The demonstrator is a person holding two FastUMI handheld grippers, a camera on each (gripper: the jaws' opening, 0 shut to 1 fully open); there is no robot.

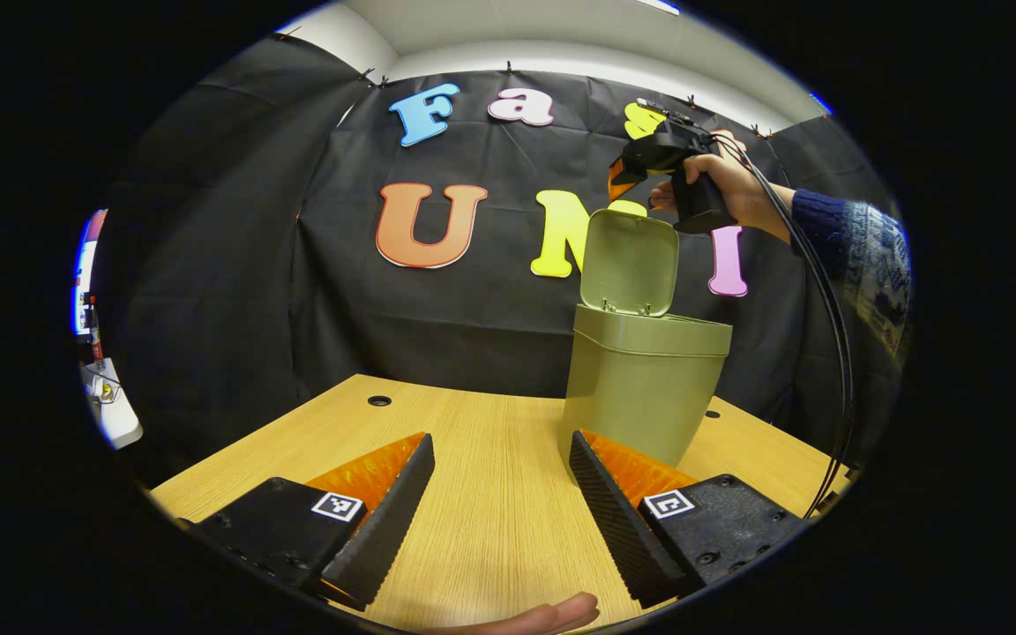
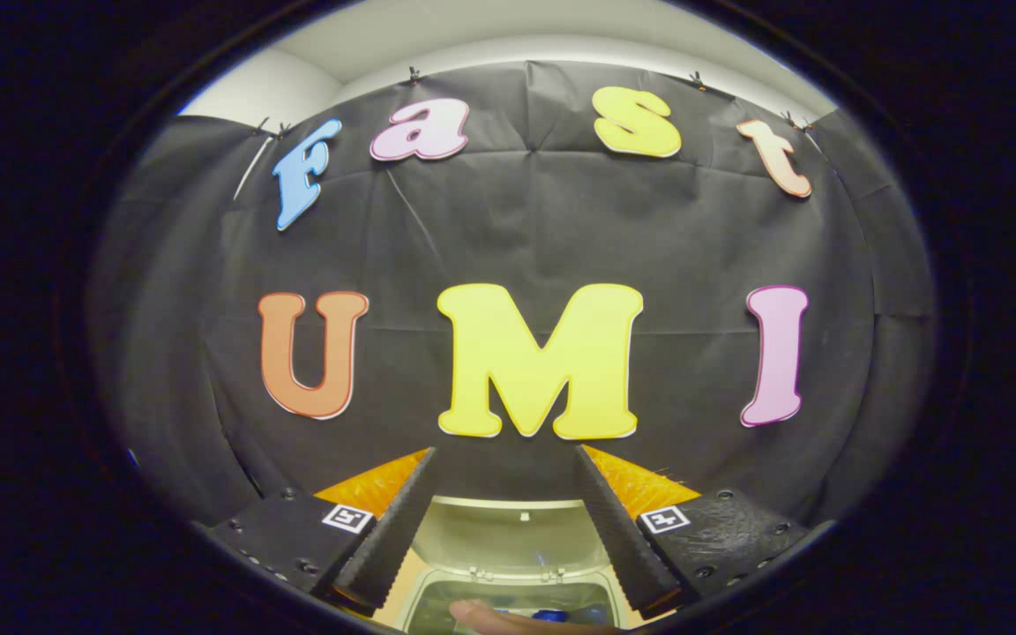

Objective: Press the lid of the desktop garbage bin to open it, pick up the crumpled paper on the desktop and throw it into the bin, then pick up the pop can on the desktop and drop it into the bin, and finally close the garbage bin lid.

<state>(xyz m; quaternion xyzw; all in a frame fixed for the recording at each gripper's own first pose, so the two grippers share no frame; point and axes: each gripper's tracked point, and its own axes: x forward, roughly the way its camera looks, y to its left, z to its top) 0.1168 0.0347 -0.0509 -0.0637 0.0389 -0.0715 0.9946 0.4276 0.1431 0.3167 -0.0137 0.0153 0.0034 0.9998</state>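
While the left gripper (image 1: 501,481) sits low over the wooden table (image 1: 490,529) with its fingers spread and nothing between them, its view catches the green bin (image 1: 645,388) standing just ahead with the lid (image 1: 630,263) flipped up. That view also shows a hand (image 1: 733,190) holding the right gripper (image 1: 649,154) above the bin. From the right gripper view you look down past released, empty fingers (image 2: 614,529) into the bin, where something blue (image 2: 561,615) peeks out.
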